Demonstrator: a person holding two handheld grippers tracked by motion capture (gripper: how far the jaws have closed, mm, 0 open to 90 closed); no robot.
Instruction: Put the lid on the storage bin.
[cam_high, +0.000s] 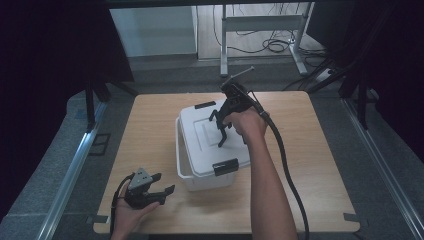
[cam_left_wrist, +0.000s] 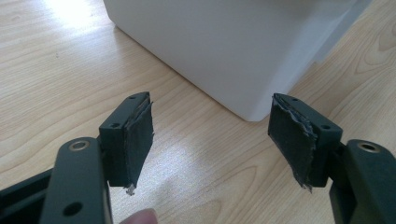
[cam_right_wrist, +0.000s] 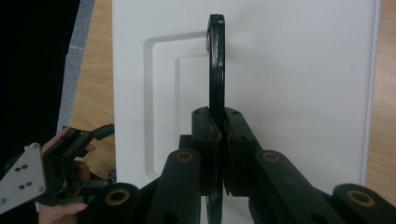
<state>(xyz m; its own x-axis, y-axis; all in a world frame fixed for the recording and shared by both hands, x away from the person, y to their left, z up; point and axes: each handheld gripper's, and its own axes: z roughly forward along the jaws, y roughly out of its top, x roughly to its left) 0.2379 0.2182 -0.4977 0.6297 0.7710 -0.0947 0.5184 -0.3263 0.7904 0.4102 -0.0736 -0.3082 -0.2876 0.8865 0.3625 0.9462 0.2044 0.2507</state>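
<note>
Wooden table (cam_high: 150, 145) at the centre of the frame, on grey floor in a dark room, carries a white lidded box (cam_high: 207, 150) with black latches; no writing is legible. Right gripper (cam_right_wrist: 218, 140) hangs over the lid, its fingers (cam_right_wrist: 205, 135) pressed together on the lid's thin black handle (cam_right_wrist: 216, 70). Left gripper (cam_left_wrist: 210, 140), lower left of the box, has fingers spread wide, empty, just above the table.

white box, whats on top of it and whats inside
A white lid with black latches covers the box. The right claw is shut on the lid's black handle. The closed lid hides the inside.
</note>
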